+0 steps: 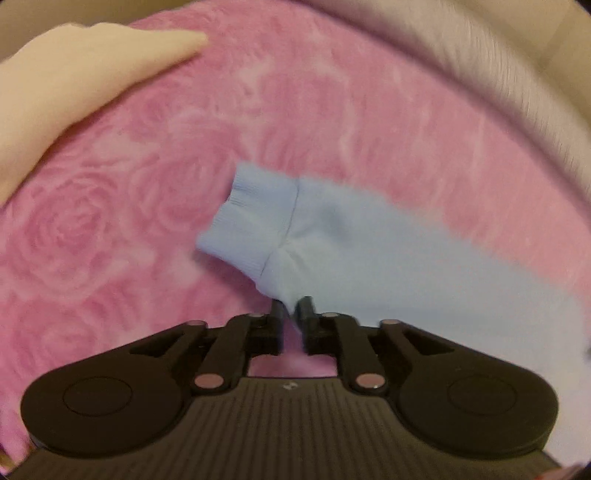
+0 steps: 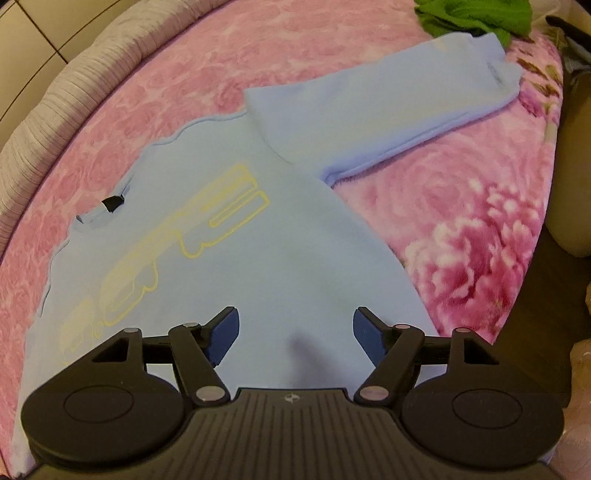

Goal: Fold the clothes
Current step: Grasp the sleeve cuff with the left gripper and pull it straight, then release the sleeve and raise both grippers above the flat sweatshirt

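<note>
Found a light blue sweatshirt (image 2: pixel 258 277) spread flat, front side up, on a pink blanket (image 2: pixel 461 206) patterned with roses. Read pale yellow outlined lettering (image 2: pixel 177 251) across the chest and spotted a small black tag (image 2: pixel 112 203) at the neck opening. Traced one sleeve (image 2: pixel 406 110) stretching away from the body toward the far right, ending close to a crumpled green garment (image 2: pixel 476 14) at the blanket's far edge.

Held the right tool (image 2: pixel 295 332) above the lower part of the sweatshirt's body, jaws spread wide, blue pads (image 2: pixel 225 336) well apart with nothing gripped between them, only flat fabric below.

Pointed the left tool (image 1: pixel 291 308) steeply down at the other sleeve (image 1: pixel 369 251), just behind its ribbed cuff (image 1: pixel 247 218). Kept the jaws narrow, with a slim gap visible between the black fingers (image 1: pixel 277 314). Saw the sleeve's near edge reaching right to the fingertips, but could not tell whether the pads pressed on the cloth or merely stood beside it. Noted some motion blur in this view.

Noted the same pink blanket (image 1: pixel 110 221) under the cuff, and a cream-coloured cloth (image 1: pixel 74 74) lying on it at the far left, well apart from the sleeve. Made out grey ribbed edging (image 2: pixel 48 110) running along the blanket's far side, pale tiles (image 2: pixel 22 37) beyond it, and a dark surface (image 2: pixel 535 332) past the blanket's right edge.
</note>
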`<state>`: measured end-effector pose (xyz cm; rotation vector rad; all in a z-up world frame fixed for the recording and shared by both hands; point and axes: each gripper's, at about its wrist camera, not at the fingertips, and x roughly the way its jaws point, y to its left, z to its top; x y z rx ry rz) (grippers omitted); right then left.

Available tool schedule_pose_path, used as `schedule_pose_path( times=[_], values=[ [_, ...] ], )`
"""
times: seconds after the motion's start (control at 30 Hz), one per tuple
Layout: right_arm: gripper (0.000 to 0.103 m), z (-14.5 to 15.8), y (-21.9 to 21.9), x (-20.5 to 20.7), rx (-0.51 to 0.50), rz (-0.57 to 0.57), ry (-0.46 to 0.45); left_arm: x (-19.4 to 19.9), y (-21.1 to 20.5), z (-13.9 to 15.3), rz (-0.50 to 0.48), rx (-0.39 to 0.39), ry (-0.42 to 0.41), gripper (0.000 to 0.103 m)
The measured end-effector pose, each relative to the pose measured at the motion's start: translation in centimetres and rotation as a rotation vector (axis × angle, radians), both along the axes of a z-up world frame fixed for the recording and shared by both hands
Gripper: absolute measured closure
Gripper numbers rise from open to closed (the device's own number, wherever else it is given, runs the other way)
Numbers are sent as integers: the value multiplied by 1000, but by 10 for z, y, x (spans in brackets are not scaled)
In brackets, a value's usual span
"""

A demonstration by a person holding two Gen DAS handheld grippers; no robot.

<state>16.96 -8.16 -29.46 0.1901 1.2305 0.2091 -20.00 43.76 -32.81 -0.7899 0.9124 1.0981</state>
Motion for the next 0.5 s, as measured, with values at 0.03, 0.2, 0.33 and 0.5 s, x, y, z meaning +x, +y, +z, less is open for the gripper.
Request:
schedule_pose_path(
  times=[0.03, 0.2, 0.33, 0.5],
  values=[
    [31, 0, 0, -1, -1, -1, 9, 2, -3, 2, -24, 11, 41, 82],
    [29, 22, -16, -14, 1, -11, 2, 5, -36, 39, -121, 48, 243, 72],
    [28, 49, -33, -31, 2, 6, 14, 6, -94, 78, -239, -83, 197, 72],
    [24, 88, -46, -63, -20, 137, -13, 43, -209, 129, -503, -197, 90, 65]
  ],
)
